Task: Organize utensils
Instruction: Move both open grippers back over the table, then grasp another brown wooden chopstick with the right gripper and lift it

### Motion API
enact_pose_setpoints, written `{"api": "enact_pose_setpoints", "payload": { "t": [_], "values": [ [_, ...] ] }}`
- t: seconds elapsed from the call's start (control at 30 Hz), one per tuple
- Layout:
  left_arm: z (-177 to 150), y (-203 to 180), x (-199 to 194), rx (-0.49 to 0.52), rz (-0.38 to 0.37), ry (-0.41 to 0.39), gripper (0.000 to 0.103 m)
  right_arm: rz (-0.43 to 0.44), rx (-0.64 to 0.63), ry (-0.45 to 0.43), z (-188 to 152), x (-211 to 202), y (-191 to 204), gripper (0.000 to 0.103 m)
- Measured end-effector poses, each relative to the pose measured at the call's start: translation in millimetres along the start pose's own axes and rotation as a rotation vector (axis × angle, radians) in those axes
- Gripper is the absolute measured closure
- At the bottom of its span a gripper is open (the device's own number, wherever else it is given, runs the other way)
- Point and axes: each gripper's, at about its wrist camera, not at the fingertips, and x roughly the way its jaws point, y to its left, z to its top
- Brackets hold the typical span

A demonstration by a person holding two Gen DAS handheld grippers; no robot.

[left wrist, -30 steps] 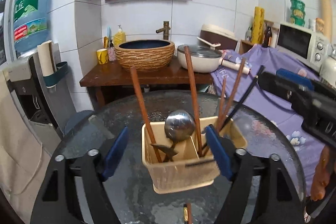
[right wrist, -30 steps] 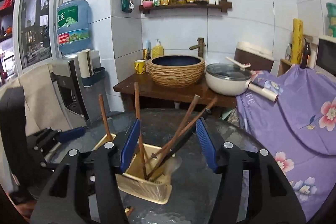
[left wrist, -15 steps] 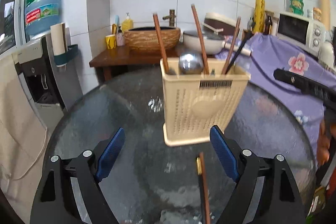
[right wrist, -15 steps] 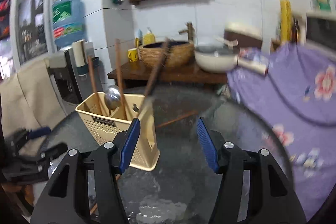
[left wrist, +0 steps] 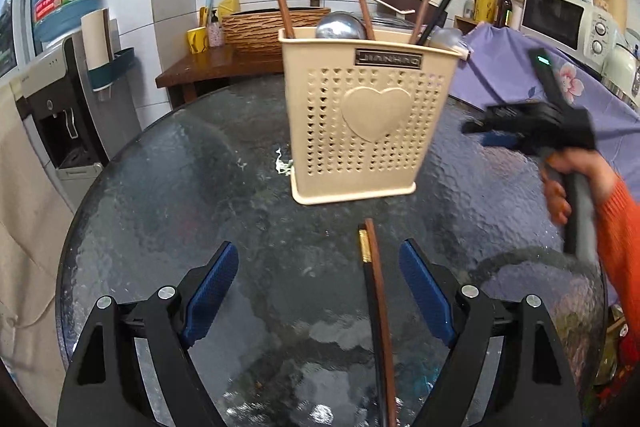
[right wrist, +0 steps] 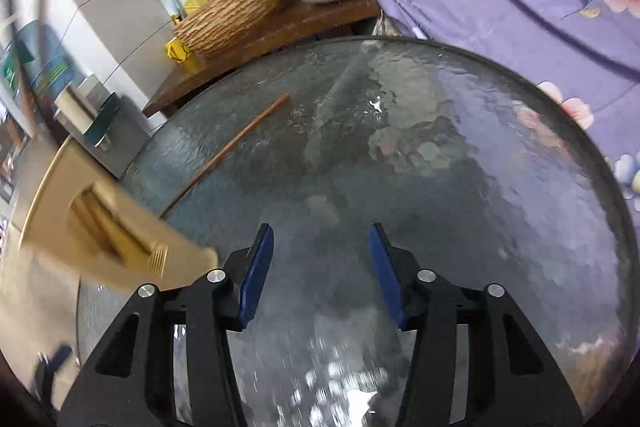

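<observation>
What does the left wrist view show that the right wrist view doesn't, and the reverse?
Only the left wrist view shows the utensil holder's heart-marked front sharply, the utensils standing in it, a black and a brown chopstick lying together in front of the open left hand-held gripper, and the right hand-held gripper from outside.

Only the right wrist view shows a lone brown chopstick lying farther out on the table, and the right hand-held gripper's own open jaws.

Both show the round glass table and the holder, blurred in the right view.
</observation>
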Motion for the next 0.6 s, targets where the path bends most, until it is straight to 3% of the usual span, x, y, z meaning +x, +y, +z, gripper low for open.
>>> {"api": "enact_pose_setpoints", "payload": {
  "t": [0.17,0.33,0.43,0.6],
  "values": [
    [-7,-9,-10,0.028,0.018,-0.026,0.023,0.018,0.018,0.053,45,45,19,0.062],
    [-13,-3,-21,0.026,0.047,-0.048,0.022,-0.016,-0.051,0.108,92,93,57,0.065],
    [-16,7,-26,0.024,0.081,-0.053,0.023,-0.067,-0.056,0.162,111,123,70,0.066],
    [-21,27,-32,0.012,0.140,-0.057,0.022,-0.068,-0.030,0.210,130,154,78,0.073]
  ]
}}
